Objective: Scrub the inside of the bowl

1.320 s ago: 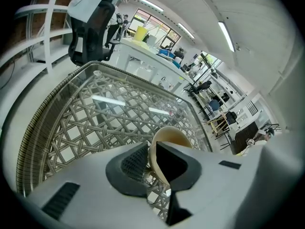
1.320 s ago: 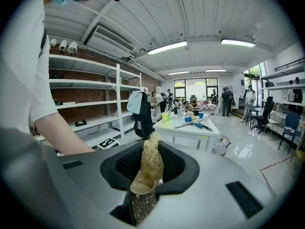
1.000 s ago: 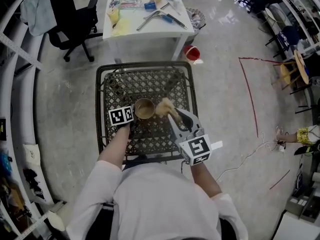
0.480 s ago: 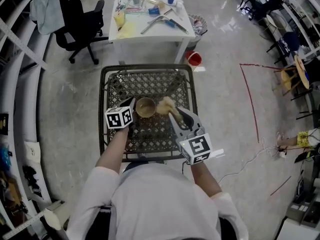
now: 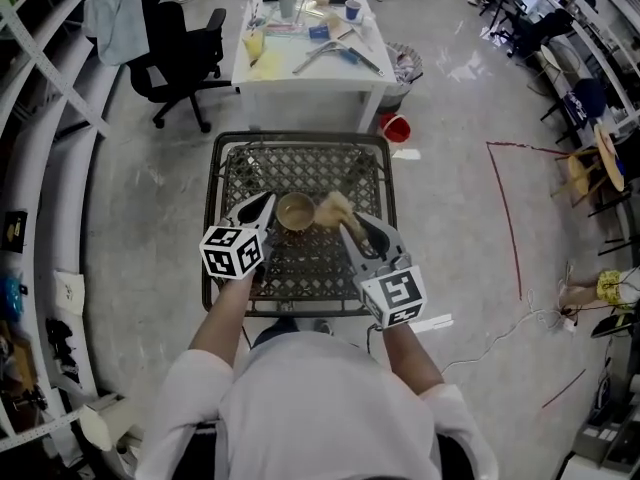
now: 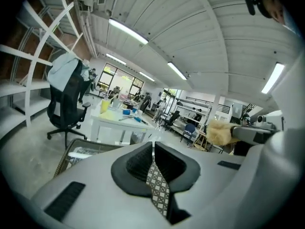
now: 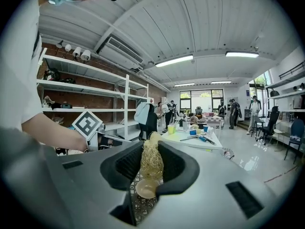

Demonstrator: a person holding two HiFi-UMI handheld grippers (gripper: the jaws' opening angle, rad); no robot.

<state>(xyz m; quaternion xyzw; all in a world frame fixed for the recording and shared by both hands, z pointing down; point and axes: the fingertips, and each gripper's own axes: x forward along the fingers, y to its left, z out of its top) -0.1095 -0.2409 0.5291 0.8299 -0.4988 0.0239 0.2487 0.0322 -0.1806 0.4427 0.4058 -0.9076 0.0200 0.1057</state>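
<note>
Gripping scrubber [image 7: 151, 162] with right gripper [image 7: 151, 155], bowl [image 7: 146, 189] just below its tips.
Holding left gripper [image 6: 153, 146] closed tight, empty, bowl just beside its tips.

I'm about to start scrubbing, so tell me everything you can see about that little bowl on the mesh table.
The bowl is small, round and tan, with a smooth inside that looks empty. It stands upright, mouth up, near the middle of the dark lattice table. Only the table seems to touch it; the scrubber hangs close by its right rim.
</note>
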